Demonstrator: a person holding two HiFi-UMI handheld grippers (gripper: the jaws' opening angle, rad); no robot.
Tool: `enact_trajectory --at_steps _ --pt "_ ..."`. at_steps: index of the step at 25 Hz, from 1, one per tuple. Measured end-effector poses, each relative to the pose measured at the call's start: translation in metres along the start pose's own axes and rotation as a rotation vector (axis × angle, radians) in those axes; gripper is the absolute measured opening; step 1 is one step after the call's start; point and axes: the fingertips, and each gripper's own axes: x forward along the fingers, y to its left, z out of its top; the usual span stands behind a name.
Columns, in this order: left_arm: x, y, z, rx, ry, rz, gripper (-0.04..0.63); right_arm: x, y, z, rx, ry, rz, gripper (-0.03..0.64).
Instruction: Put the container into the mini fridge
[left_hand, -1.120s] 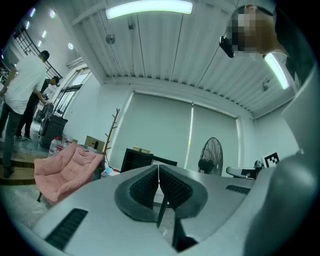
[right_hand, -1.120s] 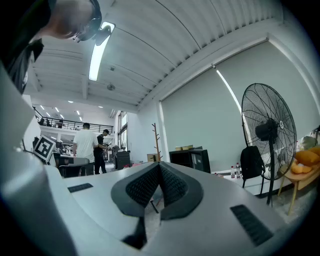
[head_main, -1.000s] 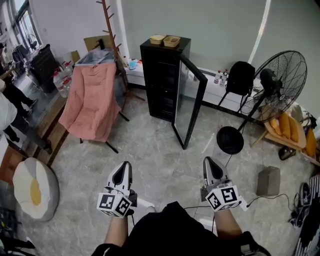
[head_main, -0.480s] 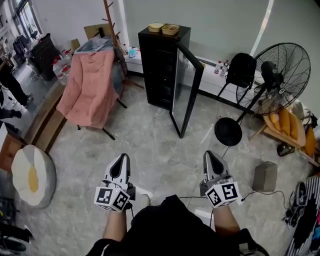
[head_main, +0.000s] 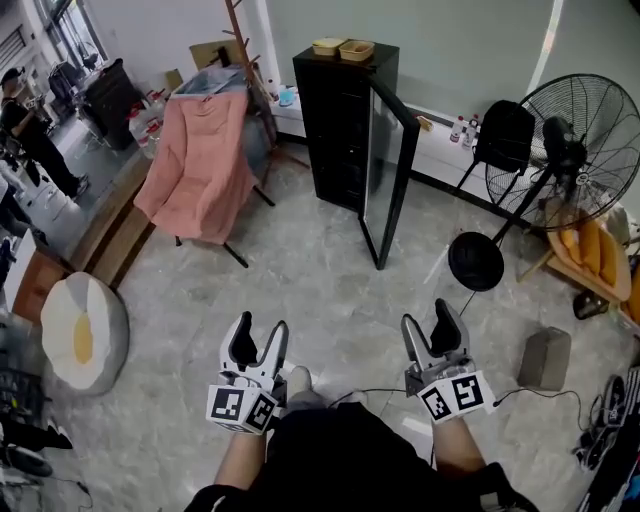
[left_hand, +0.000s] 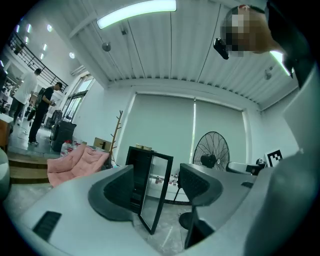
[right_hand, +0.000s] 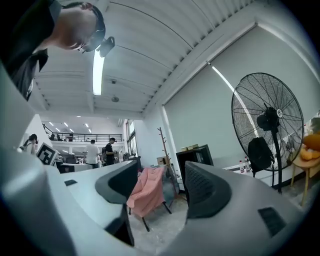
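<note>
A black mini fridge (head_main: 340, 125) stands far ahead on the floor with its glass door (head_main: 388, 175) swung open. Two shallow beige containers (head_main: 342, 48) rest on top of it. My left gripper (head_main: 257, 340) and right gripper (head_main: 432, 325) hover low in front of me, well short of the fridge. Both sets of jaws are opening and have nothing between them. In the left gripper view the fridge (left_hand: 136, 161) and its door (left_hand: 156, 192) show between the fingers of the left gripper (left_hand: 156, 186). The right gripper (right_hand: 160, 187) looks towards a pink chair (right_hand: 147, 189), with the fridge (right_hand: 196, 155) behind it.
A pink-draped chair (head_main: 200, 165) and a wooden coat rack (head_main: 248, 60) stand left of the fridge. At the right are a large floor fan (head_main: 585, 150) with a round base (head_main: 475, 262), and a grey box (head_main: 545, 358). An egg-shaped cushion (head_main: 85, 330) lies left. A person (head_main: 30, 140) stands far left.
Both grippers were shut in the earlier frames and now stand with their jaws spread. The head view has shifted slightly; the fridge and its door have not moved.
</note>
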Motion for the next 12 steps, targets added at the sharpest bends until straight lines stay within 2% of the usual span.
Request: enact_trajectory --at_steps 7,12 --pt "-0.01 0.008 -0.005 -0.015 0.015 0.0 0.291 0.009 0.017 -0.004 0.008 -0.006 0.034 0.288" --pt "0.013 0.027 -0.004 -0.028 0.007 -0.018 0.292 0.026 0.016 0.005 -0.018 -0.029 0.001 0.287"
